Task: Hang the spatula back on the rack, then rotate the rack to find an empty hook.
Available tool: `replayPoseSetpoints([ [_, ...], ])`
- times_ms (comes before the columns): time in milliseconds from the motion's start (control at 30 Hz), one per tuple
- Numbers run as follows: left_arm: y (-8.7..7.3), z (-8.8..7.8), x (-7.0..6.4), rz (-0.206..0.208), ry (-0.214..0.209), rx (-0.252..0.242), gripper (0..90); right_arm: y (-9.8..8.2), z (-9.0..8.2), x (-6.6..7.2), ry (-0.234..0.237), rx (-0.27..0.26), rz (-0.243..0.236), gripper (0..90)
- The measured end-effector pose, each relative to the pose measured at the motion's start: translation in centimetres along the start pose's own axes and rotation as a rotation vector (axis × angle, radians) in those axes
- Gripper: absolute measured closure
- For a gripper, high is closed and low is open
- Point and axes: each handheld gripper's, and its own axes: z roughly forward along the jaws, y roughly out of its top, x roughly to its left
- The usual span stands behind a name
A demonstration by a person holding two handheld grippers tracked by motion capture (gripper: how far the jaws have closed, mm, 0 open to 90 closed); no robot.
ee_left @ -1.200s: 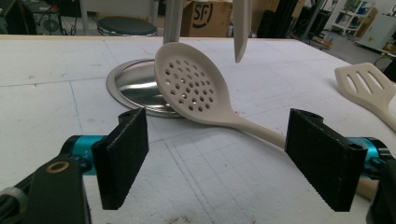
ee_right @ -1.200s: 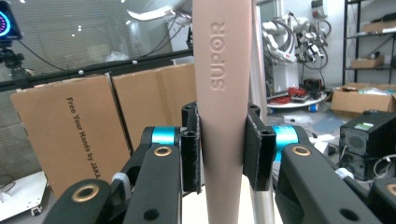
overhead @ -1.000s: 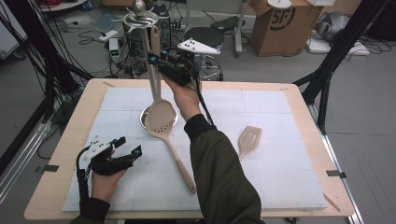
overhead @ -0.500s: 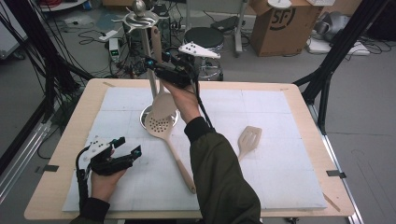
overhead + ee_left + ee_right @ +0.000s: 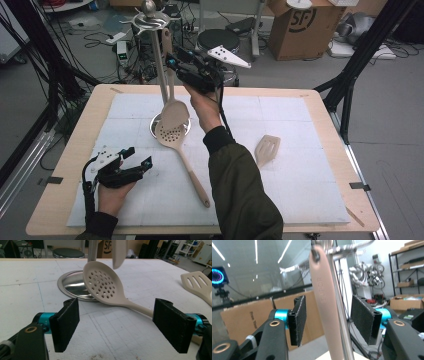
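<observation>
A steel utensil stand (image 5: pixel 160 65) rises from its round base (image 5: pixel 72 286) at the table's back. A beige solid spoon (image 5: pixel 175 114) hangs by its handle (image 5: pixel 323 297) from a hook at the top of the stand. My right gripper (image 5: pixel 327 320) is raised at that handle. Its jaws have just sprung apart and eased in a little; the handle stands between the pads with gaps on both sides. A slotted spoon (image 5: pixel 102 285) lies with its head on the base. My left gripper (image 5: pixel 137 156) rests open and empty at the front left, facing it.
A beige slotted spatula (image 5: pixel 267 147) lies on the white mat (image 5: pixel 300 190) to the right of my right forearm. The slotted spoon's long handle (image 5: pixel 192 175) runs toward the front edge. Cables, a stool and boxes stand beyond the table.
My right gripper's jaws have parted from the hanging spoon's handle, which now hangs free on the hook. The left gripper has not moved.
</observation>
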Motion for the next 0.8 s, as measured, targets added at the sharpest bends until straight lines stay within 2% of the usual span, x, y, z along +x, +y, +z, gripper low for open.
replayPoseSetpoints([
  [100,0.0,0.0,-0.1,0.003,-0.003,0.002,22.2,0.7,-0.5,-0.1,0.000,-0.045,0.011,47.4],
  [167,0.0,0.0,-0.2,0.004,-0.004,0.003,22.2,1.3,-0.8,-0.2,0.002,-0.074,0.035,44.6],
  [233,0.0,0.1,-0.2,0.013,-0.006,0.008,22.2,1.8,-0.9,-0.4,0.006,-0.092,0.064,41.3],
  [300,0.0,0.1,-0.3,0.009,-0.008,0.004,22.2,2.4,-0.8,-0.4,0.004,-0.106,0.068,40.4],
  [333,0.0,0.1,-0.3,0.008,-0.005,0.005,22.2,2.6,-0.8,-0.4,0.000,-0.111,0.064,43.2],
  [400,0.0,0.1,-0.3,0.010,-0.006,0.006,22.2,2.9,-0.9,-0.2,0.017,-0.130,0.053,54.7],
  [533,-0.1,0.0,-0.3,0.008,-0.007,0.005,22.2,3.3,-0.9,-0.2,0.012,-0.136,0.043,66.6],
  [667,-0.1,0.1,-0.2,0.007,-0.007,0.006,22.2,3.4,-0.6,-0.3,0.011,-0.137,0.054,73.0],
  [800,-0.1,0.1,-0.1,0.006,-0.005,0.005,22.2,3.5,-0.1,-0.3,0.013,-0.133,0.044,80.1],
])
